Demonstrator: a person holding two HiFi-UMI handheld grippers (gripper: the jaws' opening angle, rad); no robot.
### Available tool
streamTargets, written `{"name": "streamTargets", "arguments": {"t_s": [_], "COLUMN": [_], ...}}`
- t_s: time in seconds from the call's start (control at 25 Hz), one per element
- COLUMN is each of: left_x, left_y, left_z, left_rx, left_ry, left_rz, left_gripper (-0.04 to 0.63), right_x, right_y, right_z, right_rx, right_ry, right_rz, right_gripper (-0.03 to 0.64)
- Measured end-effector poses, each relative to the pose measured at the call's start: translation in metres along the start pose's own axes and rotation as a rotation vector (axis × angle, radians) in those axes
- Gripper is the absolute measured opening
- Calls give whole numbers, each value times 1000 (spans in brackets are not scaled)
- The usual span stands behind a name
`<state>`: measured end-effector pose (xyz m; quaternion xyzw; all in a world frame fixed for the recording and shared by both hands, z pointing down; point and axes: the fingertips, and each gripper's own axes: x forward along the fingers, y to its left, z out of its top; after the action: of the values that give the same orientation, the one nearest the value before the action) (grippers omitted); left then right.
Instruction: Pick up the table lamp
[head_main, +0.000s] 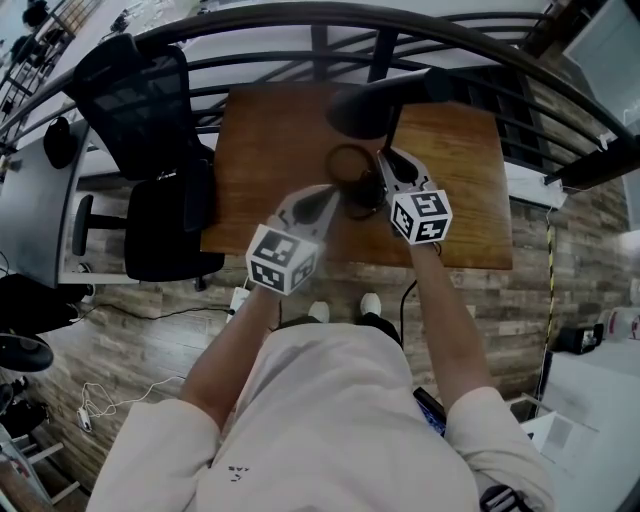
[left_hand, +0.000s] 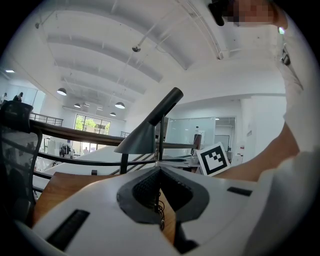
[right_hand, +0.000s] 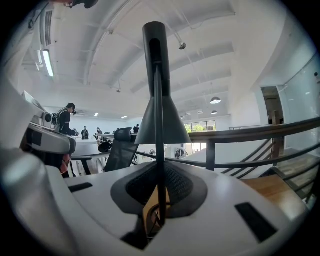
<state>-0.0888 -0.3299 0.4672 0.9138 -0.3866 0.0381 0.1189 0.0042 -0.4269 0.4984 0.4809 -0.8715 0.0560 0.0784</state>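
The left gripper reaches in from the lower left of the head view. In its own view its jaws are pressed together on the thin stem of the table lamp. The lamp stands near the far edge of the wooden table, its black cone shade tilted above the grippers. The right gripper comes in from the right, and in its view the jaws are likewise clamped on the same stem, which rises straight up the middle of the frame. The grasp therefore looks made with both grippers. The lift itself seems still to be done, since the dark ring at the lamp's foot sits low by the tabletop, though I cannot tell if it touches. The table is bare brown wood apart from the lamp. A black office chair stands at its left, a dark curved railing sweeps across the top, and pale plank flooring lies below. Beyond the railing is a bright white hall with a curved ceiling.
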Motion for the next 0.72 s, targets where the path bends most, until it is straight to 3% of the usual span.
{"name": "streamTargets", "arguments": {"t_s": [0.72], "left_x": [0], "left_y": [3], "left_z": [-2], "left_rx": [0], "left_ry": [3], "left_rz": [1], "left_gripper": [8], "right_x": [-6], "right_y": [3], "right_z": [-2], "right_rx": [-23], "right_ry": [-1], "right_rz": [11], "right_gripper": [57]}}
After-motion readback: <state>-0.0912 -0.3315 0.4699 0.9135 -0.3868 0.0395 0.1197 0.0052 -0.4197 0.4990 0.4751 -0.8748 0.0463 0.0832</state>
